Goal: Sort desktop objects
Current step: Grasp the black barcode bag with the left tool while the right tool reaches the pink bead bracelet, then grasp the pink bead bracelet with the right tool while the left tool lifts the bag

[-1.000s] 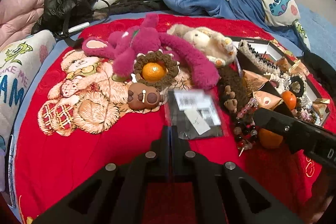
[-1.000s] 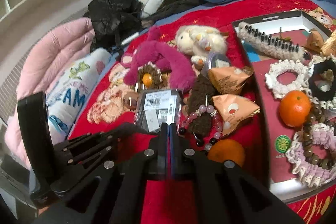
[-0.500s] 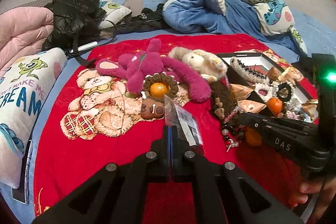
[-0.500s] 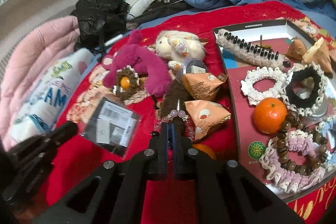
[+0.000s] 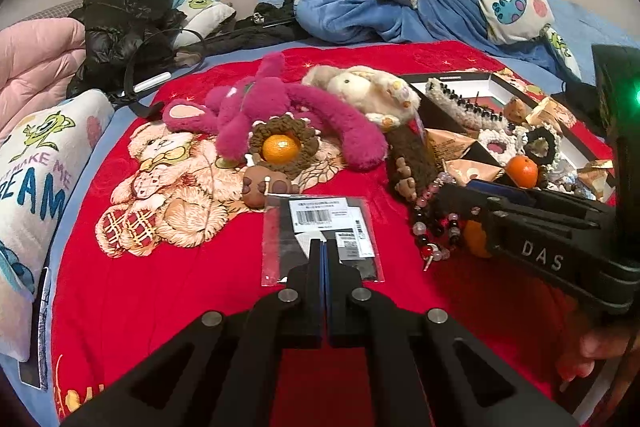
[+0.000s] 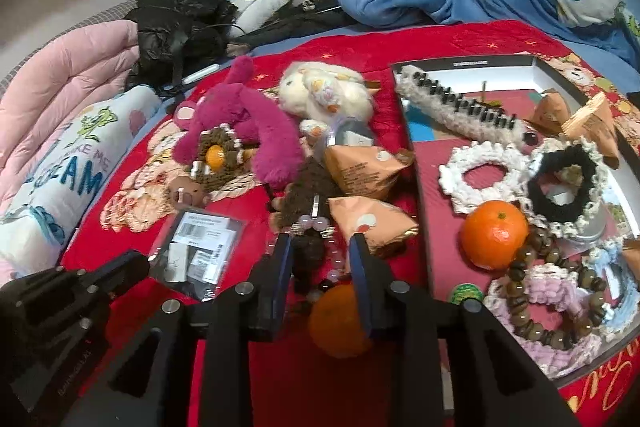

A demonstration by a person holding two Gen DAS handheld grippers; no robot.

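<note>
A clear plastic packet [image 5: 320,235] with barcode labels lies flat on the red blanket [image 5: 160,287], right under the tips of the left tongs [image 5: 323,247], whose fingers are pressed together with nothing visibly between them. Whether they touch the packet I cannot tell. Over to the right, the right tongs [image 6: 320,251] stand spread, their fingers either side of a bead bracelet [image 6: 324,251], with a loose orange [image 6: 340,323] just below them. Past those fingers lie two peach wrapped packets [image 6: 368,223] and a brown knitted toy [image 6: 308,195]. Further right sits the black-rimmed tray [image 6: 460,61] holding scrunchies, another orange [image 6: 494,233] and a wooden bead string [image 6: 532,267]. Beyond the left tongs sprawl a magenta plush [image 5: 280,111] and a cream plush [image 5: 360,87].
</note>
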